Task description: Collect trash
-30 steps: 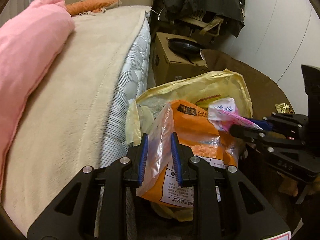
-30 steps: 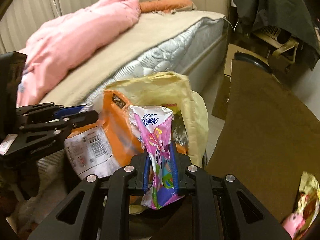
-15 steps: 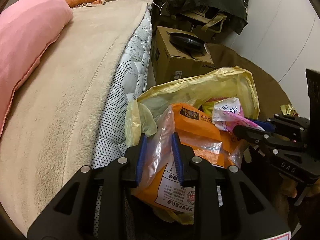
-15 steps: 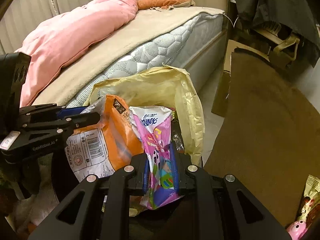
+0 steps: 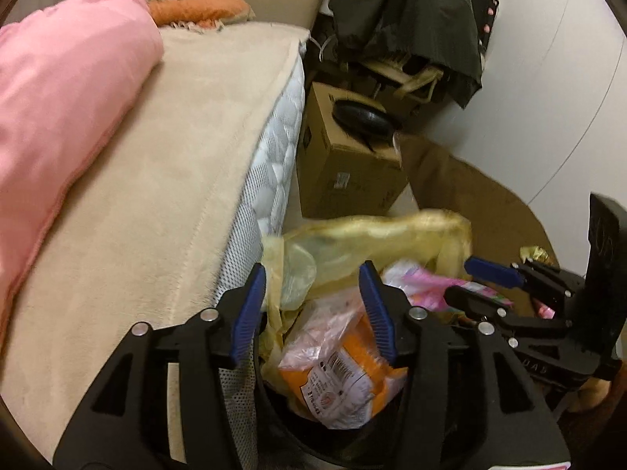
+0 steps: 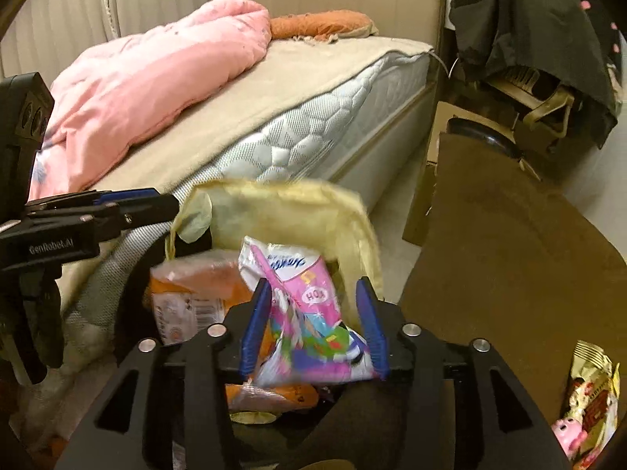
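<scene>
A yellow trash bag [image 5: 364, 235] lines a black bin beside the bed; it also shows in the right wrist view [image 6: 282, 211]. My left gripper [image 5: 313, 305] is open above the bin, and an orange and clear wrapper [image 5: 337, 368] lies loose in the bin below it. My right gripper [image 6: 313, 317] is open, and a pink and white snack wrapper [image 6: 301, 313] sits loose between its spread fingers over the bin. The orange wrapper shows in the right wrist view [image 6: 192, 297] too. Each gripper appears in the other's view, the right one [image 5: 474, 278] and the left one [image 6: 156, 203].
A bed with a beige cover [image 5: 156, 196] and pink quilt [image 5: 58, 98] is on the left. A cardboard box [image 5: 345, 164] with a black pan stands behind the bin. A brown round table [image 6: 509, 274] on the right holds more snack wrappers [image 6: 591, 391].
Both grippers opened. The orange wrapper dropped from the left gripper into the bin, and the pink wrapper came loose from the right gripper.
</scene>
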Demonstrator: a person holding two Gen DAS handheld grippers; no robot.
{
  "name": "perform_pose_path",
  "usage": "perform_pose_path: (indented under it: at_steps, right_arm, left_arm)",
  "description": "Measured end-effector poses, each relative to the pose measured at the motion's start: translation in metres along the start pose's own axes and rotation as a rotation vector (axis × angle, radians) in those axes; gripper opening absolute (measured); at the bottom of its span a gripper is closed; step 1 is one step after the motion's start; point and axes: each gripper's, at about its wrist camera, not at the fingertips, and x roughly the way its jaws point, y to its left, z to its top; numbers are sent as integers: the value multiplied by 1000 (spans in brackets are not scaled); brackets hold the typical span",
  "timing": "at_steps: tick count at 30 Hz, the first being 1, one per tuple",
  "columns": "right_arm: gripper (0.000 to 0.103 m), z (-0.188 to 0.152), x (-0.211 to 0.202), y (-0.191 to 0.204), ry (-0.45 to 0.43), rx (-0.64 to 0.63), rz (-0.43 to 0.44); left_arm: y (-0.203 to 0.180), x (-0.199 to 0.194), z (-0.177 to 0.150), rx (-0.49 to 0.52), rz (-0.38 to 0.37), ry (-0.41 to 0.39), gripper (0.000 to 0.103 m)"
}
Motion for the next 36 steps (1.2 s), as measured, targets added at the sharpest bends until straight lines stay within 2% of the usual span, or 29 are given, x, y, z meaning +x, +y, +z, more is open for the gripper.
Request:
perform_pose_path:
  at_steps: [7, 15, 16, 22, 27, 34, 36]
  right_arm:
    - [47, -10, -51, -16, -90, 50, -30]
    - [51, -40, -106, -49, -152, 116, -95]
    - [56, -45, -112, -53, -158, 123, -102]
    - [56, -83, -153, -90, -187, 188, -191]
    - [63, -120, -186, -126, -210, 271, -270]
    - [66, -156, -218, -164, -241, 337, -317]
    - [66, -167, -225, -176, -221, 356, -325]
  left_arm:
    - [-17, -33, 3, 4, -6, -74, 51]
    - [-61, -45, -1, 50, -42, -76, 51]
    - [-70, -45, -3, 60, -52, -73, 51]
    - [-124, -37, -17, 125, -135, -46, 51]
    - [-174, -27, -33, 192, -214, -9, 51]
    - [-237, -8, -52, 266, -313, 45, 51]
    - [-255, -1, -53, 281, -350, 54, 51]
